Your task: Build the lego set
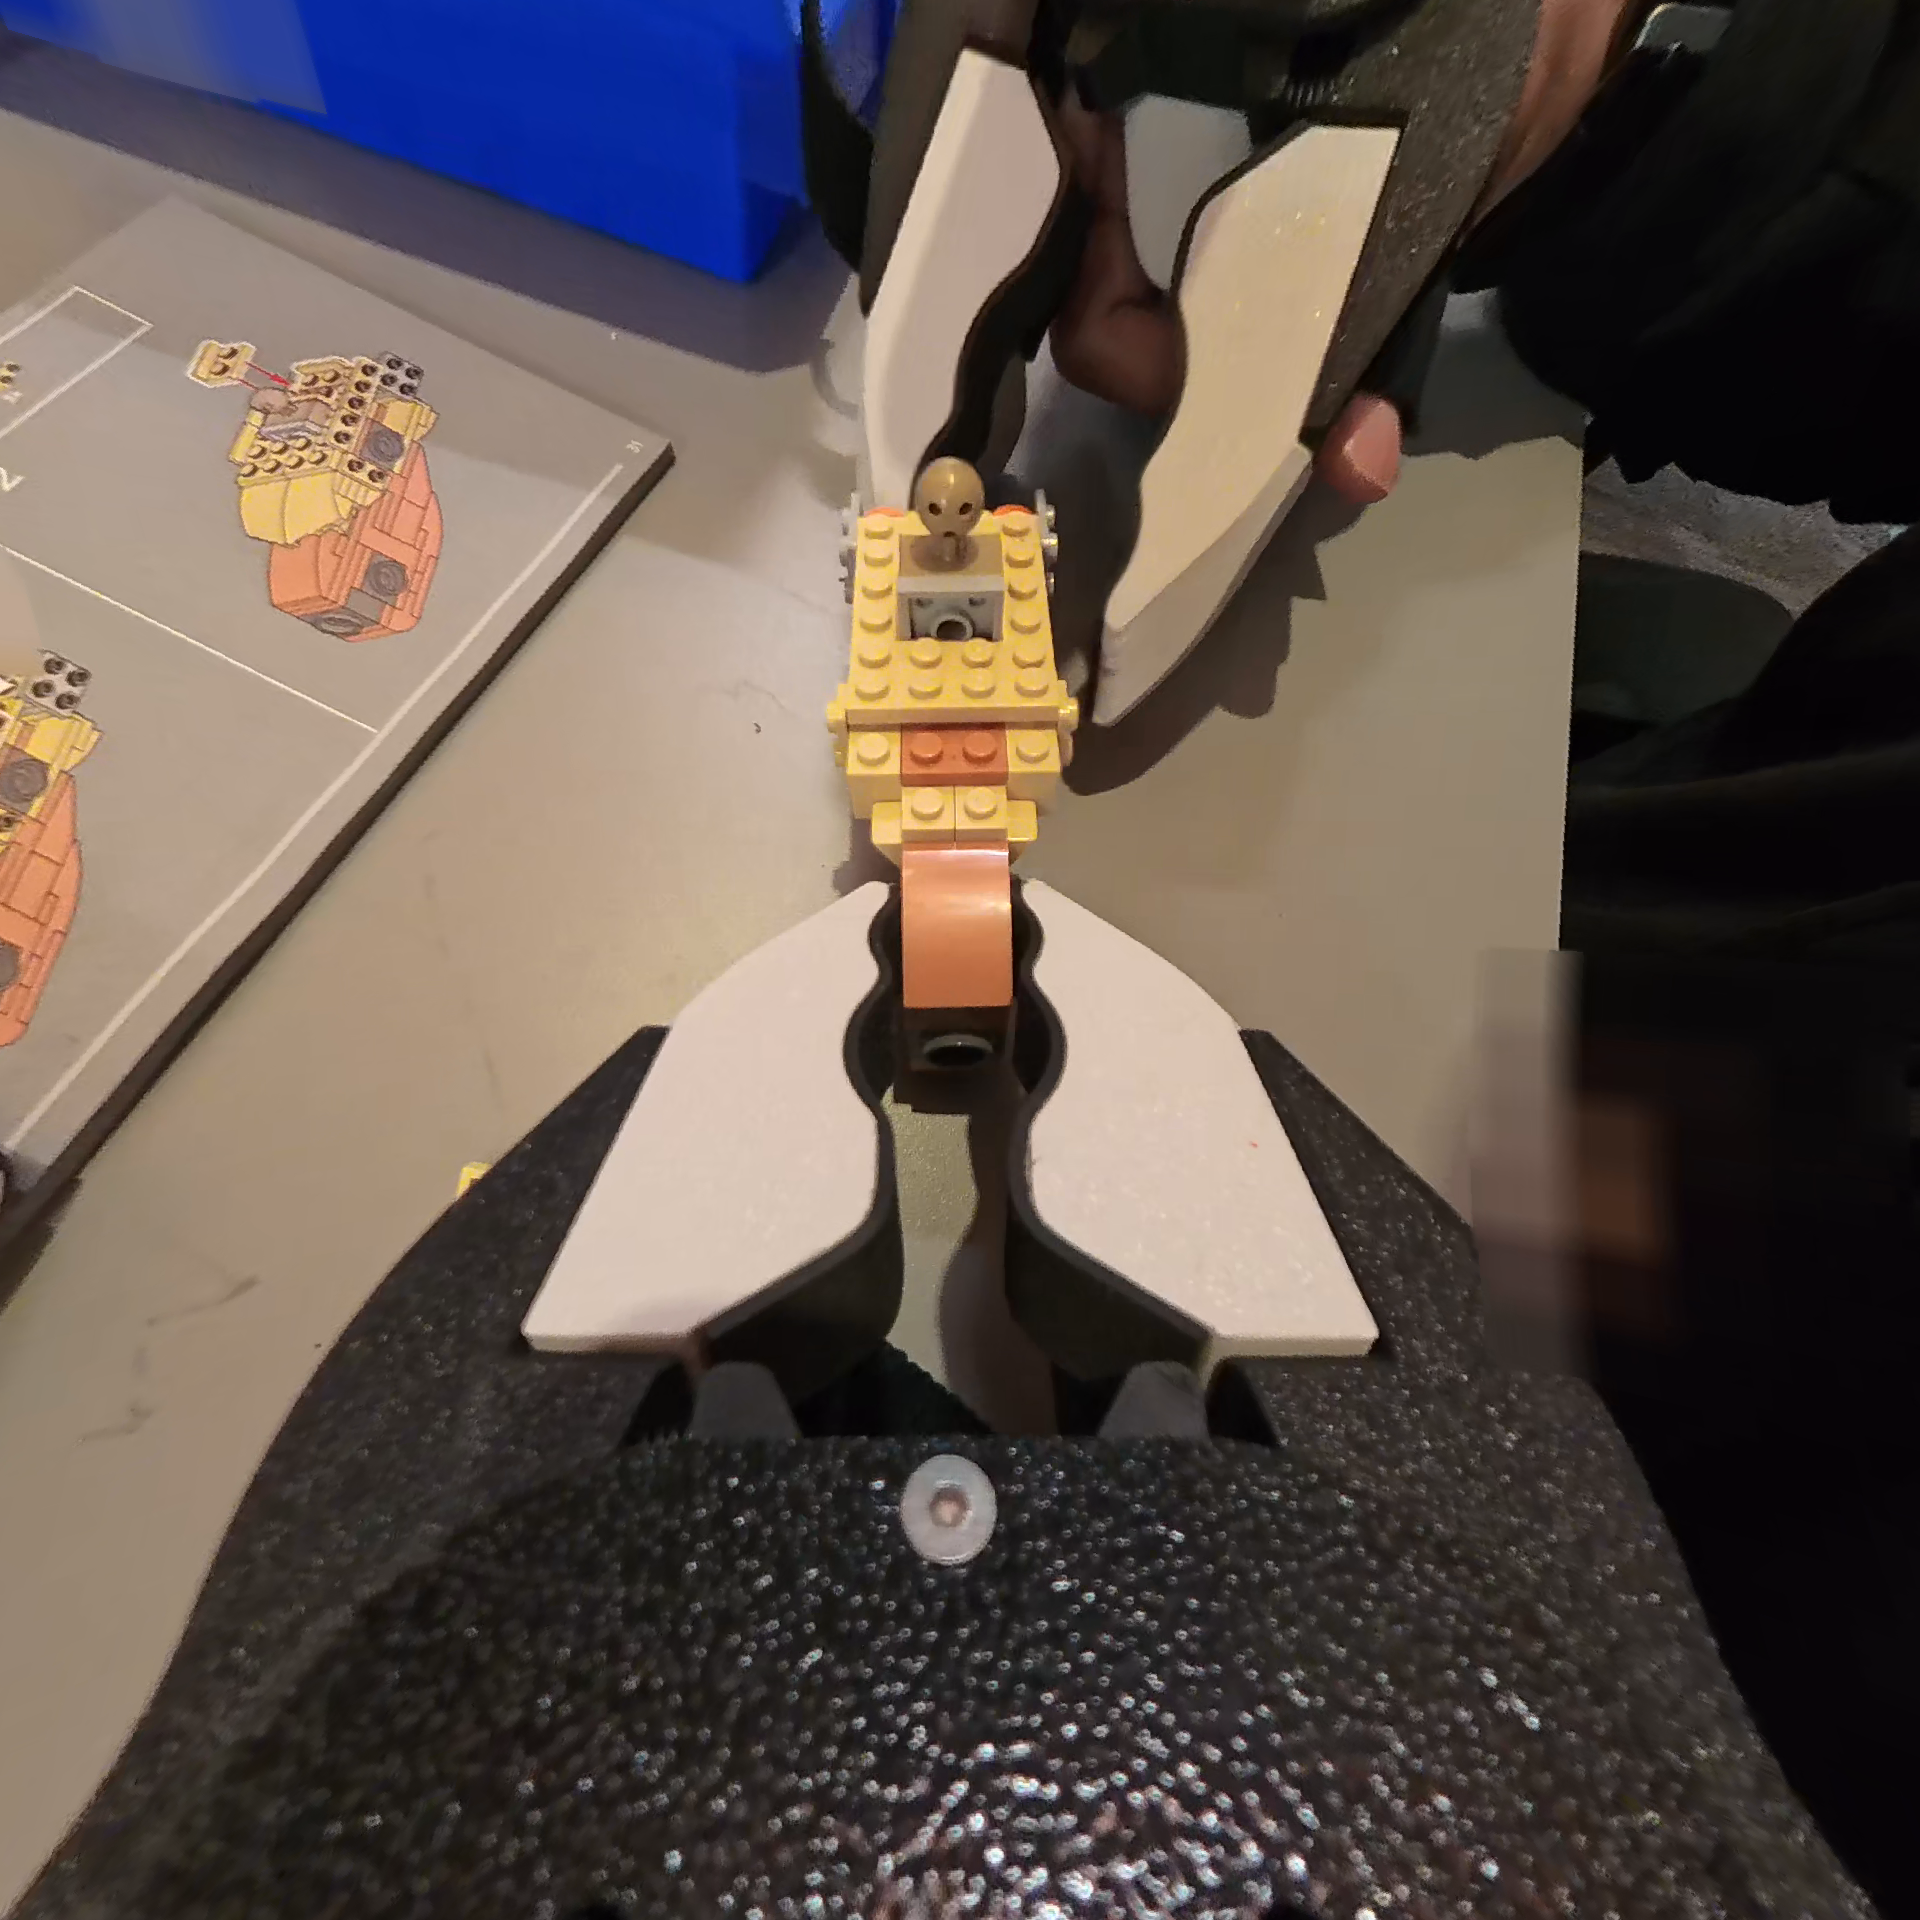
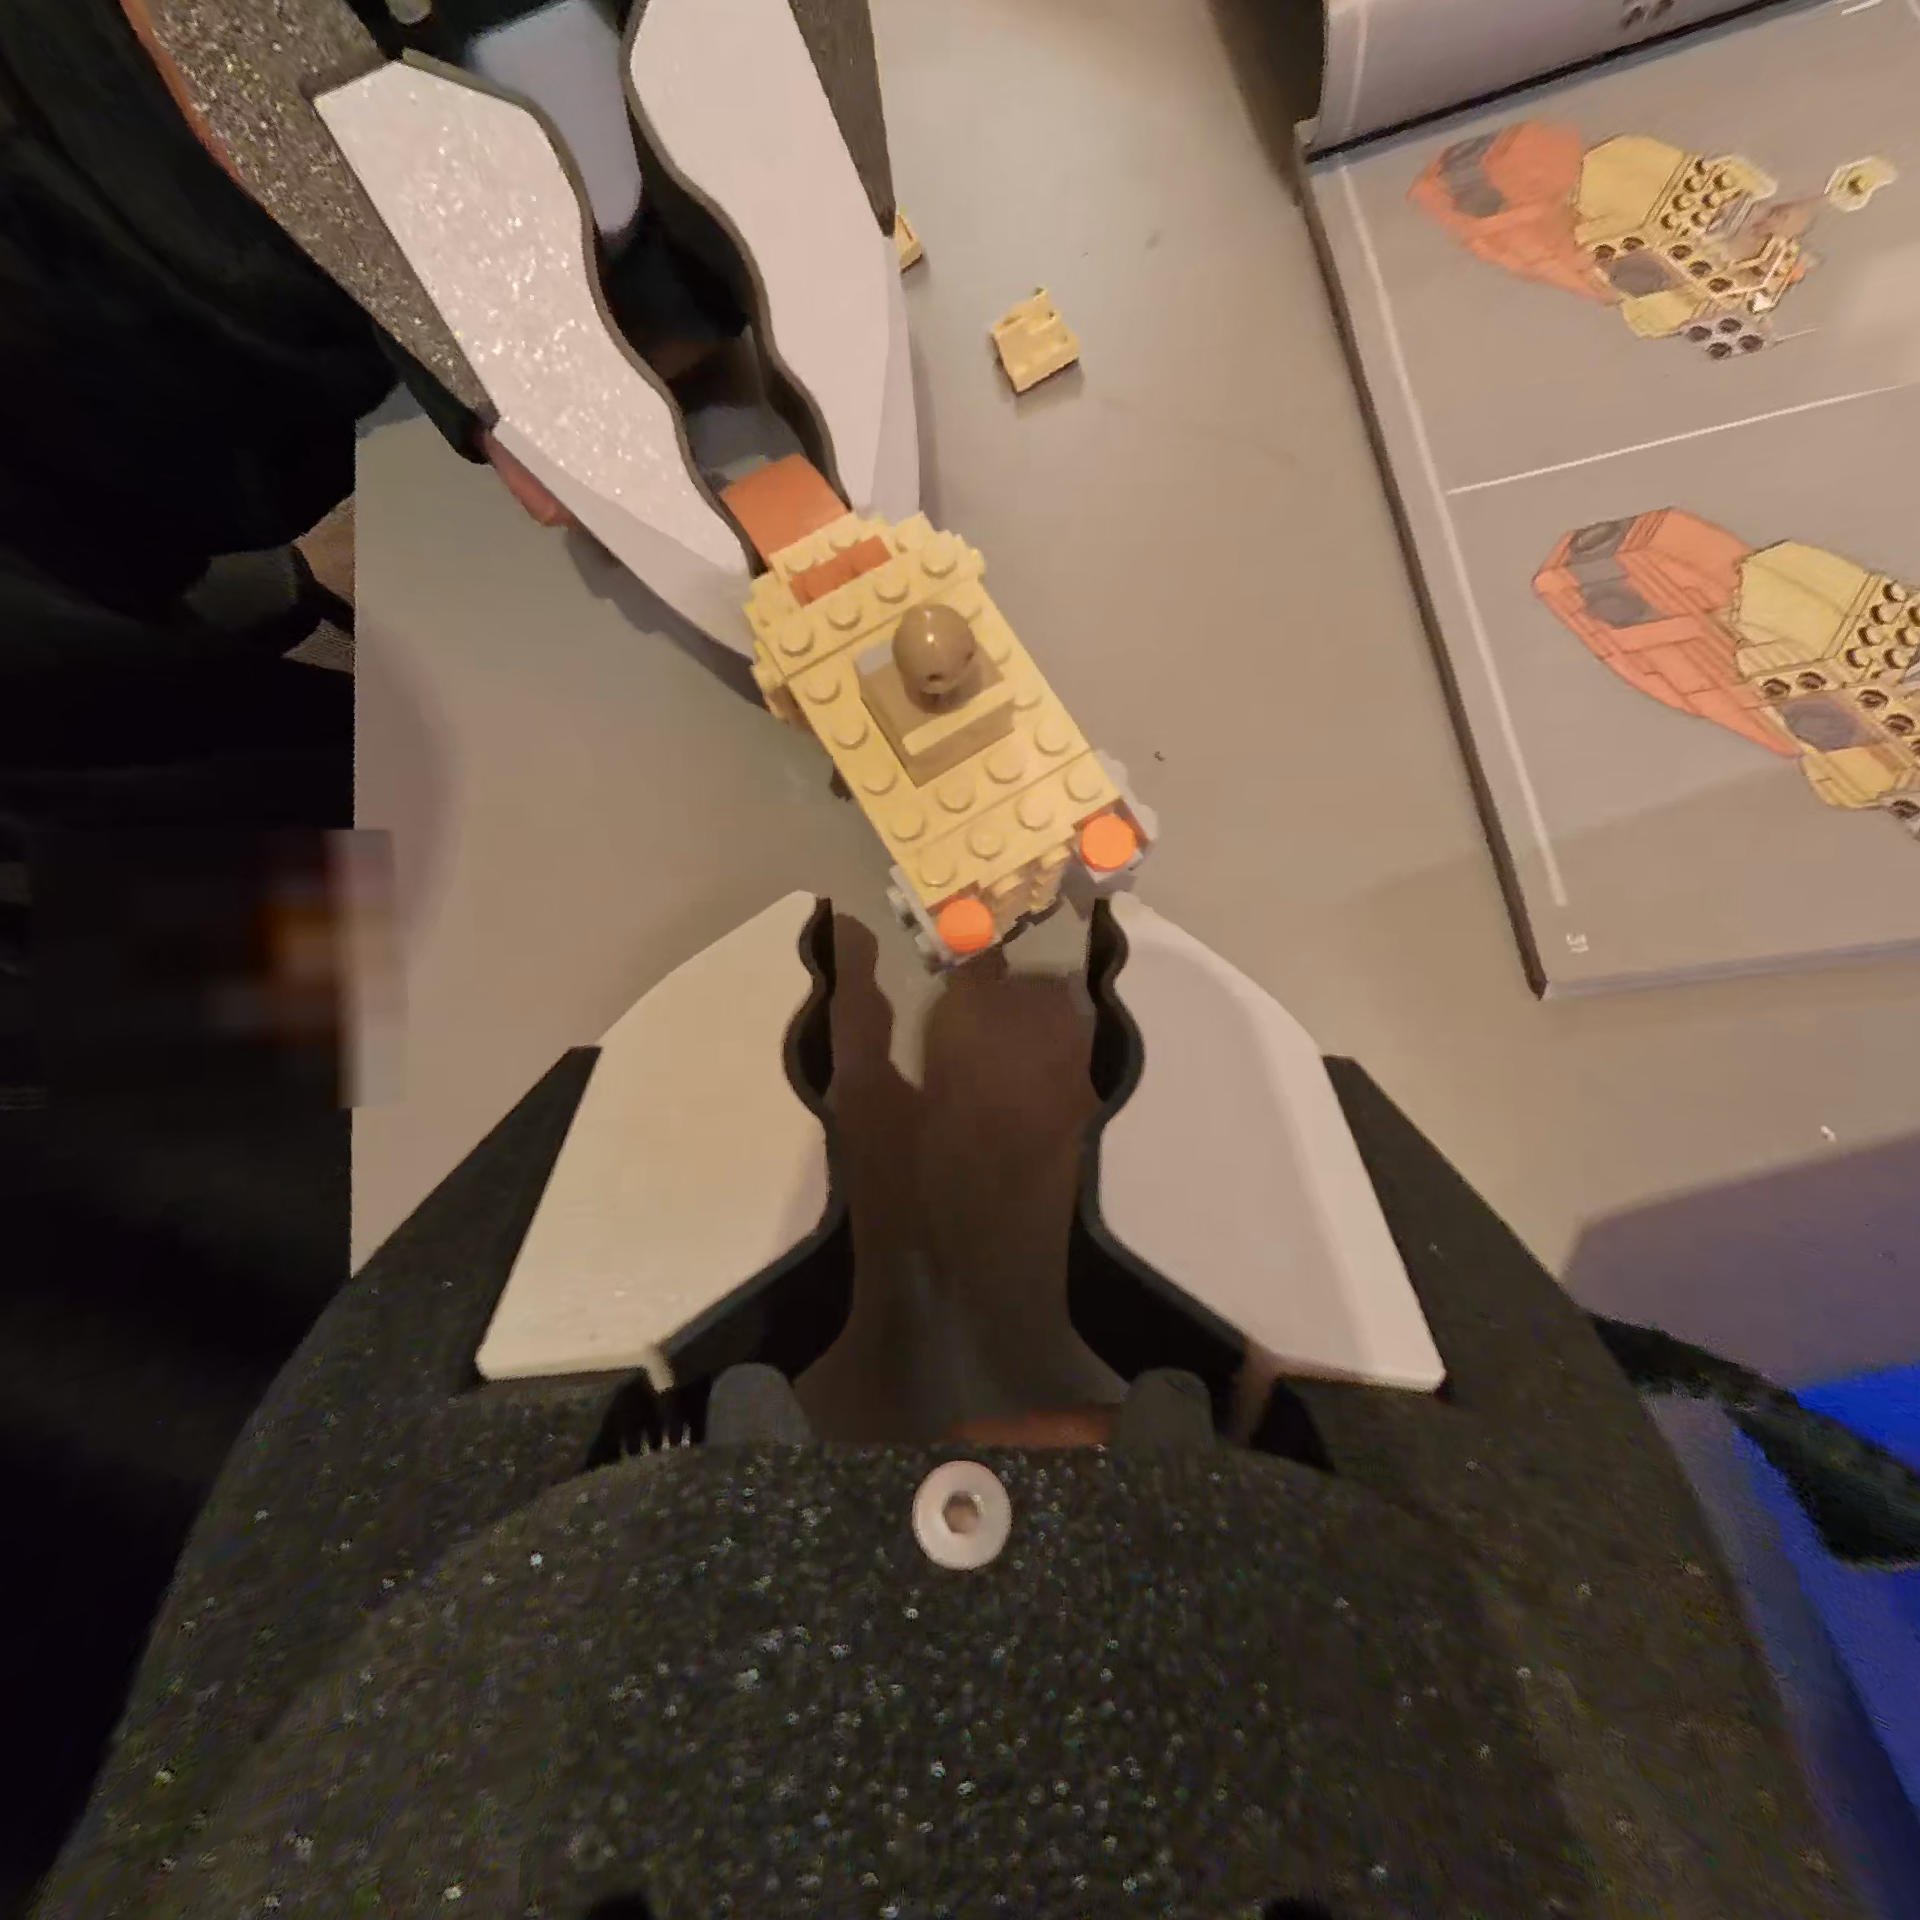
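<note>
Left tongs [image 1: 954, 894] pinch the lego model [image 1: 951, 665] by its orange curved nose piece [image 1: 956, 930], fingers pressed onto both sides of it. The model sits low over the grey counter [image 1: 623, 831], near the counter's edge; whether it rests on the surface cannot be told. Model is mostly tan with studs on top, a small orange plate near the nose, a grey block in a recess at the middle and a round brown ball piece [image 1: 947, 497] standing on a peg above it. Two round orange studs [image 2: 1104, 840] sit at its rear end.

Right tongs [image 2: 956, 920] are spread apart, holding nothing, tips just beside the rear of the model, one on each side. In the left wrist view the right tongs come in from above, one finger close behind the ball piece.

An open instruction booklet [image 1: 312, 644] lies on the counter beside the model, showing pictures of the build. A loose tan piece [image 2: 1034, 353] lies on the counter between booklet and left tongs. A blue bin [image 1: 540, 125] stands behind the booklet.
</note>
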`<state>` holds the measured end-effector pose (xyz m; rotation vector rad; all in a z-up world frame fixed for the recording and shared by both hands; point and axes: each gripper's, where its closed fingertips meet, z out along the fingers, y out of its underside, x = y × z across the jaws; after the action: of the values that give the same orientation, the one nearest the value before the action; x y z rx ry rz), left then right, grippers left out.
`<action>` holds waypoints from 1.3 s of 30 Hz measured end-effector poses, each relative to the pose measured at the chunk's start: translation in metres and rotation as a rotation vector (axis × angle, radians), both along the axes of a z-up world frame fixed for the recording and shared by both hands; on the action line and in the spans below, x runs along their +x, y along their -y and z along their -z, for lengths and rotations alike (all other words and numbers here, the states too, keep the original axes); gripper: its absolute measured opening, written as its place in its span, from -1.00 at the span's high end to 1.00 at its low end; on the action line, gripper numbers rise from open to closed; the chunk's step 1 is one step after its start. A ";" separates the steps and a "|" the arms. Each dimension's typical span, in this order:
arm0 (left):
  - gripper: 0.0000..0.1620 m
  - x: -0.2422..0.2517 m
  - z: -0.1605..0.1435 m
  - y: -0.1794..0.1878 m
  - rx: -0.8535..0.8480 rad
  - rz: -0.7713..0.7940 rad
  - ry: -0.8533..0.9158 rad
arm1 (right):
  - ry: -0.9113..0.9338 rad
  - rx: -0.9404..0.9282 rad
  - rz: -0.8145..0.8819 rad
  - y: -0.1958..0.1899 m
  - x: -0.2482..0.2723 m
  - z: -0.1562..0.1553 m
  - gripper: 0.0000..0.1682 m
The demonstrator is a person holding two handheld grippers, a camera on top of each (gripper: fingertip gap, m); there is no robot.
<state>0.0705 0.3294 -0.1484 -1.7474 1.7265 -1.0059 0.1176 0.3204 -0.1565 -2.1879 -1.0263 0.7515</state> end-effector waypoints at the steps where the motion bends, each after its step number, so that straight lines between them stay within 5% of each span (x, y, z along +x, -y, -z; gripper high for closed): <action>1: 0.78 0.000 0.000 0.000 -0.001 0.002 0.000 | -0.006 -0.008 -0.003 -0.001 -0.001 0.000 0.45; 13: 0.78 0.001 -0.004 -0.001 0.000 0.009 0.027 | -0.098 -0.030 0.005 -0.004 -0.001 -0.008 0.62; 25: 0.78 -0.001 -0.037 -0.004 -0.008 0.003 0.214 | -0.345 0.162 0.036 -0.009 -0.003 -0.049 0.65; 39: 0.78 -0.002 -0.046 -0.007 -0.037 -0.003 0.308 | -0.361 0.171 0.049 -0.010 -0.006 -0.052 0.65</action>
<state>0.0688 0.3360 -0.1022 -1.5225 1.5188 -1.2392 0.1116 0.3305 -0.1049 -1.8398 -0.8173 0.9560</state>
